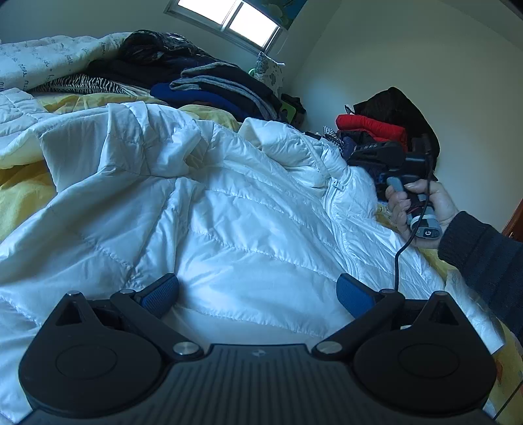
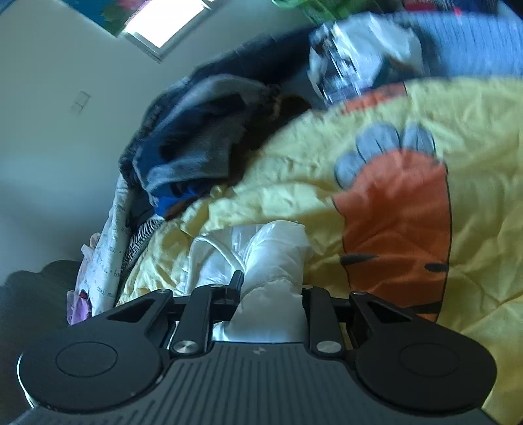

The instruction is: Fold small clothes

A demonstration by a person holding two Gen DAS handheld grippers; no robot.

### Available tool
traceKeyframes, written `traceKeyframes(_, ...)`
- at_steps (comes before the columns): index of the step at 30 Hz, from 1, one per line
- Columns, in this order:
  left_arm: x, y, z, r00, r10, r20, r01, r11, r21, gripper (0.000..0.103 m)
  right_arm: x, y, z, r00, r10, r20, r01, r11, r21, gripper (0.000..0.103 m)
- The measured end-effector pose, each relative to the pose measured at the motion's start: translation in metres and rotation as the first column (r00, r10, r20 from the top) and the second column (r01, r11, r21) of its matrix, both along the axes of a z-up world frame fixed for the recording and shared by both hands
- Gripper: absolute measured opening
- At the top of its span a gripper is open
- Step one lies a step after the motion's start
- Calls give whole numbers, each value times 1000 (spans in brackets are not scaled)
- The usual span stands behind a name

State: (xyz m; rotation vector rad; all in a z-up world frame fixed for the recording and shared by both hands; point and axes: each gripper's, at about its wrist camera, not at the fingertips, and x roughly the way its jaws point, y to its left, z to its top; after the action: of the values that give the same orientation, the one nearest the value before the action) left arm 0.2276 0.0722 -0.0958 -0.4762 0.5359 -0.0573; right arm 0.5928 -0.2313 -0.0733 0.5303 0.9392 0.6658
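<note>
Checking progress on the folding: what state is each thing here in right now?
White quilted puffer jacket: spread unfolded on the bed, zipped shut.
Left gripper: jaws open over the jacket.
Right gripper: jaws shut on a bunched white part of the jacket.
Dark folded clothes stack: folded, piled.

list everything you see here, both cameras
jacket: one, white, quilted, spread on the bed; a bunched part sits in the right claw
cover: one, yellow with an orange and grey print, under the jacket
clothes pile: one, dark blue, grey and black, behind the jacket
red garment: one, in a heap by the wall
window: one, bright, high on the wall
left claw: open, blue pads, above the jacket
right claw: shut on the jacket
hand: one, dark sleeve, gripping the right claw's handle
</note>
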Motion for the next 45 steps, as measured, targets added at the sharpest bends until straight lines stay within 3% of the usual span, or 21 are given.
traceKeyframes(3,0,1,0,1000,0,2,0,1000,-7,103,-23,-1,30,993,8,114,-10,1000,10,22)
traceKeyframes(6,-1,1,0,1000,0,2,0,1000,-9,103,-70,6,74,946,99,308,-80,994,-74,22)
traceKeyframes(8,-1,2,0,1000,0,3,0,1000,-12,103,-116,12,100,875,195,443,-122,975,-188,22)
traceKeyframes(10,-1,2,0,1000,1,4,-1,1000,-14,103,-170,20,116,777,308,550,-131,933,-336,24)
traceKeyframes(12,0,2,0,1000,1,4,-1,1000,-15,103,-226,26,118,687,420,593,-131,874,-468,36)
traceKeyframes(13,0,3,0,1000,2,4,-2,1000,-16,103,-251,26,113,660,472,584,-135,840,-526,51)
traceKeyframes(14,0,3,0,1000,2,4,-2,1000,-16,103,-271,26,106,652,514,557,-142,805,-577,80)
traceKeyframes(15,0,3,0,1000,2,3,-2,1000,-16,103,-289,24,97,662,530,531,-134,780,-611,99)
traceKeyframes(16,0,2,1,1000,2,3,-2,1000,-15,103,-307,19,87,673,531,515,-122,767,-630,102)
traceKeyframes(18,0,2,1,1000,2,3,-2,1000,-15,103,-336,7,70,701,533,473,-133,749,-649,94)
traceKeyframes(19,0,2,0,1000,2,3,-2,1000,-16,103,-348,-2,64,737,508,447,-127,753,-646,94)
traceKeyframes(20,0,2,0,1000,2,3,-2,1000,-15,103,-358,-6,60,772,465,434,-107,767,-632,94)
traceKeyframes(23,1,2,1,1000,3,-1,-3,1000,-6,103,-398,-45,55,881,282,380,-63,866,-496,95)
traceKeyframes(28,-1,0,2,1000,4,-6,-4,1000,2,103,-460,-117,54,961,-34,276,87,980,-181,101)
traceKeyframes(31,-15,0,9,1000,2,-28,-3,1000,-26,103,-481,-148,42,961,-180,209,198,977,-73,102)
traceKeyframes(33,-30,0,17,999,-26,-30,22,993,-114,103,-490,-163,35,948,-255,192,267,963,-36,102)
traceKeyframes(37,-40,5,35,999,-31,-29,19,941,-337,103,-500,-175,17,926,-333,176,346,937,-43,102)
traceKeyframes(39,-31,4,38,998,-16,-58,-8,917,-400,103,-498,-168,12,927,-322,191,340,938,-72,102)
traceKeyframes(45,17,-20,25,972,-29,-234,-55,937,-345,103,-494,-134,4,927,-219,306,273,951,-147,102)
